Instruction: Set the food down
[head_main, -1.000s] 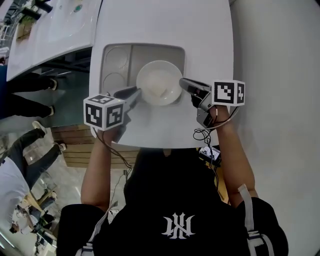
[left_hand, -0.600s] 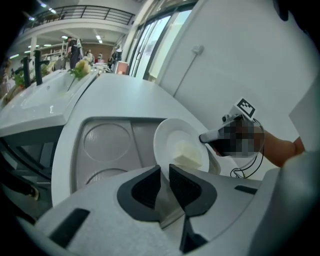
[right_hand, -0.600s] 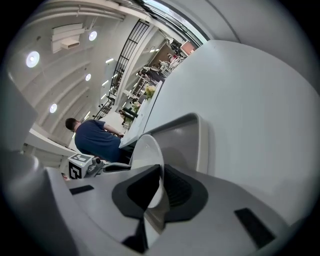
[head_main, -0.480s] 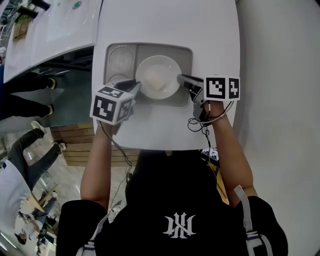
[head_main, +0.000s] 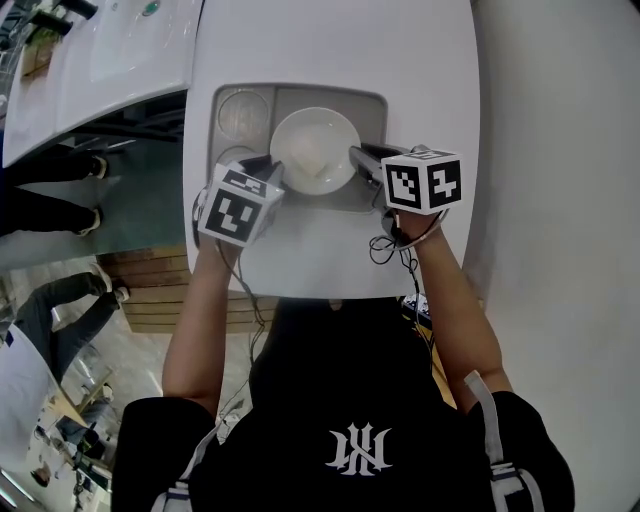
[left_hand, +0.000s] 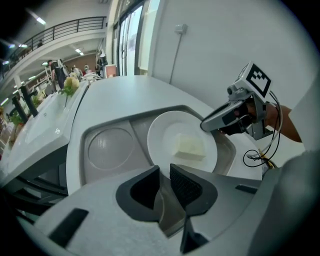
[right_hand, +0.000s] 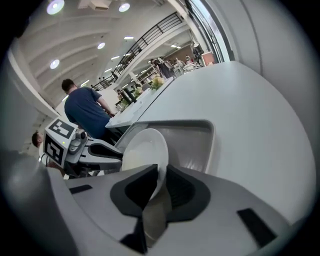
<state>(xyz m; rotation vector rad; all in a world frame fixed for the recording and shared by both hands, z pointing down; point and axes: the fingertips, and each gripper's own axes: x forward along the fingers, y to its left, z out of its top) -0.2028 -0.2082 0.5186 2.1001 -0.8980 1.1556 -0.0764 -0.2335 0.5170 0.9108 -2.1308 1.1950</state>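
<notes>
A white plate (head_main: 315, 150) with a pale block of food (head_main: 312, 160) sits in the large compartment of a grey tray (head_main: 300, 92). My left gripper (head_main: 272, 172) is at its left rim and my right gripper (head_main: 355, 155) at its right rim. In the left gripper view the near rim of the plate (left_hand: 170, 135) runs in between the jaws of my left gripper (left_hand: 165, 175), which are opening slightly while the pads still touch it. In the right gripper view the plate (right_hand: 142, 150) stands edge-on between the opening jaws of my right gripper (right_hand: 159, 175), with a gap at one pad.
The tray has two round compartments (head_main: 240, 112) at its left end. It lies on a white table (head_main: 330, 40) whose left edge runs close by my left gripper. A second white table (head_main: 100, 50) stands further left, and people stand on the floor beside it.
The plate and both grippers have come down and forward over the tray's large compartment. Both marker cubes have drawn in closer to the plate.
</notes>
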